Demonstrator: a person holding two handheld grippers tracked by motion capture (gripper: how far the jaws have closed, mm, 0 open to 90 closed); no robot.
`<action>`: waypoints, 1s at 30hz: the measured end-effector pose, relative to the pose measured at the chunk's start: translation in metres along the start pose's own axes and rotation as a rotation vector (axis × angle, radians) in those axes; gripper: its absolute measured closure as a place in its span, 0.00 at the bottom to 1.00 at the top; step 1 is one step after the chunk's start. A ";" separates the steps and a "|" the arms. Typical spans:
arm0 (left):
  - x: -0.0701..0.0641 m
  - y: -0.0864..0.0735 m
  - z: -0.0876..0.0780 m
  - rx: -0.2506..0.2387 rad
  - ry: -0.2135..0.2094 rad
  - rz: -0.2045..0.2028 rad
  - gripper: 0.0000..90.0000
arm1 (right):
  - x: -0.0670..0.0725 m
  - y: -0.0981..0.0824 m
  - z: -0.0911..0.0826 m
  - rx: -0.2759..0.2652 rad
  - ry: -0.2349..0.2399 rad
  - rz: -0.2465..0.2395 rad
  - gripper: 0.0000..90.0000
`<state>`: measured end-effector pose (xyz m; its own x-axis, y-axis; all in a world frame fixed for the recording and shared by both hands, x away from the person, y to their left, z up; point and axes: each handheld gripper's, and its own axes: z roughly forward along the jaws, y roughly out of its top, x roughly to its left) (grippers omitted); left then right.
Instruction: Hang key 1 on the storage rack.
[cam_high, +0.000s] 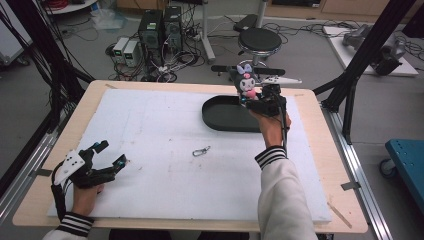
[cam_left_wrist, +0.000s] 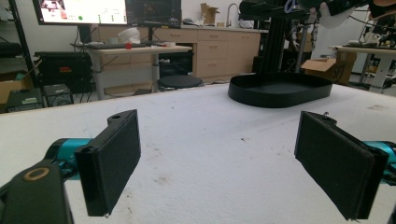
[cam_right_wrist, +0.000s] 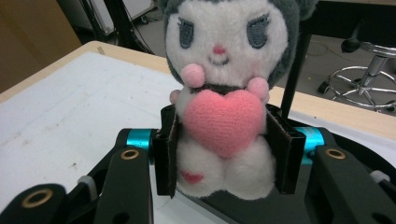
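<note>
A small plush doll (cam_high: 245, 81) with a white face, dark grey ears and a pink heart (cam_right_wrist: 223, 117) is held upright in the air by my right gripper (cam_high: 252, 98), shut on its body. The two pads (cam_right_wrist: 166, 151) squeeze its white belly from both sides. It hangs over the right end of a black oval tray (cam_high: 223, 116) at the back of the white foam mat (cam_high: 150, 130). My left gripper (cam_high: 113, 154) rests near the table's front left corner, its jaws wide apart with nothing between the pads (cam_left_wrist: 111, 158).
A small metal carabiner clip (cam_high: 201, 151) lies on the mat in front of the tray. The wooden table's edge (cam_high: 330, 150) runs close on the right. Beyond the table stand a black stool (cam_high: 259, 41), computers and cables on the floor.
</note>
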<state>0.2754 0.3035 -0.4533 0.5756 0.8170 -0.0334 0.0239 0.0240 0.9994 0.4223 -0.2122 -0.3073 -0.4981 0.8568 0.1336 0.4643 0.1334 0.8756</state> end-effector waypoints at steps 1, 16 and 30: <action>0.000 0.000 0.000 0.001 0.000 0.001 0.17 | 0.000 0.001 0.001 0.000 -0.004 0.001 0.59; 0.000 0.000 0.000 0.001 0.000 -0.003 0.17 | -0.010 0.001 0.010 -0.026 -0.003 0.070 0.59; 0.000 0.000 0.000 0.001 0.000 -0.002 0.17 | -0.018 -0.002 0.013 -0.020 -0.035 0.105 0.59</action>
<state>0.2756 0.3038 -0.4533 0.5752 0.8172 -0.0352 0.0258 0.0248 0.9994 0.4397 -0.2212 -0.3176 -0.4217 0.8823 0.2092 0.4979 0.0325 0.8666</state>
